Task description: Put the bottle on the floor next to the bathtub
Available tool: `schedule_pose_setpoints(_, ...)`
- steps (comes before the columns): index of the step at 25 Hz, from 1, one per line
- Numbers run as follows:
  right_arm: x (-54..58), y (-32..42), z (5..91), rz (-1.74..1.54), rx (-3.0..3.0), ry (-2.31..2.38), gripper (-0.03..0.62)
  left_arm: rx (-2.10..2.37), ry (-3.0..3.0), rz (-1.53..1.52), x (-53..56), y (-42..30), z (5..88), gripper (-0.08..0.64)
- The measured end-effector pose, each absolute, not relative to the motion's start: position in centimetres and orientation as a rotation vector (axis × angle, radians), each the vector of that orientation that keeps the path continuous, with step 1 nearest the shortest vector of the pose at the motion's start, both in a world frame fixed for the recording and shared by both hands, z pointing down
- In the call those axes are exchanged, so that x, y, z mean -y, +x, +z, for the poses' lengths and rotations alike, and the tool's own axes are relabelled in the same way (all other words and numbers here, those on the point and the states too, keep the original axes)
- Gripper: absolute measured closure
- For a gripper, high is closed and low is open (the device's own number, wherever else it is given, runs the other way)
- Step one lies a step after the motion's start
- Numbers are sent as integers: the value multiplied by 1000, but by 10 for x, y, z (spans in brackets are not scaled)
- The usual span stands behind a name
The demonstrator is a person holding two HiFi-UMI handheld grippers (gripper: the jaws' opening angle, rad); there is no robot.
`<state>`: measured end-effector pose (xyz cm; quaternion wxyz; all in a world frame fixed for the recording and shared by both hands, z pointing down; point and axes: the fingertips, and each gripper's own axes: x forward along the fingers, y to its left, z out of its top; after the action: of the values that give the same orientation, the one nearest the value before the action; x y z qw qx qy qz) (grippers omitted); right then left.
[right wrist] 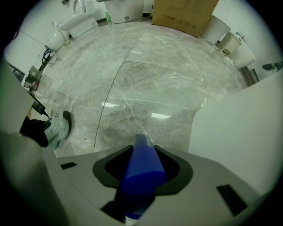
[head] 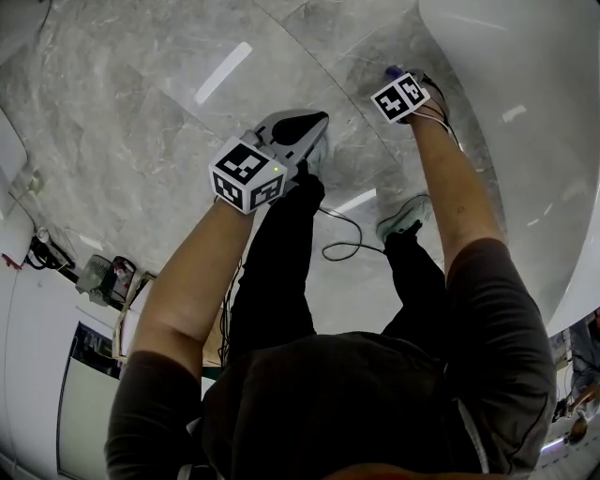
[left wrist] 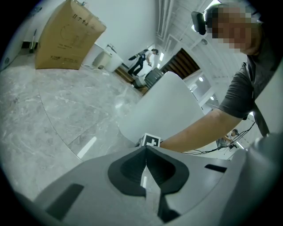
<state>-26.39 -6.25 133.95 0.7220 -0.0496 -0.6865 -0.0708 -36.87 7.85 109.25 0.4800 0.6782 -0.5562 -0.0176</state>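
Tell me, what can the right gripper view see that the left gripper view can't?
Only the right gripper view shows the bottle, gripped by the right gripper, and a shoe. Only the left gripper view shows the left gripper, shut and empty, and the person's arm. Both show the bathtub, the box and the floor.

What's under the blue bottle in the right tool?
Grey marble floor, beside the white bathtub. The right tool is shut on the bottle. The spot directly beneath is covered, so floor contact can't be told.
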Motion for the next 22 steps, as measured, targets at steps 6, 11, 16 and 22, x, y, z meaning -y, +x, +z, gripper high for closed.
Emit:
schedule_pose_setpoints(6,62,-265,1337,-108,1536,-115,339,1360,1641,-44,-77,-362,1086,554)
schedule_pose_setpoints(11,58,-268,1299,-132,1631,-151,201,1348,1686,13,-75,-352,1070,554)
schedule_pose_setpoints(16,49,-247,1227,-123,1666,-191,196,1328,1744,57,-62,-328,1032,554)
schedule_pose_setpoints(22,65,-219,1101,-23,1786,-142,201,1350,1801,16,-11,-296,946,554)
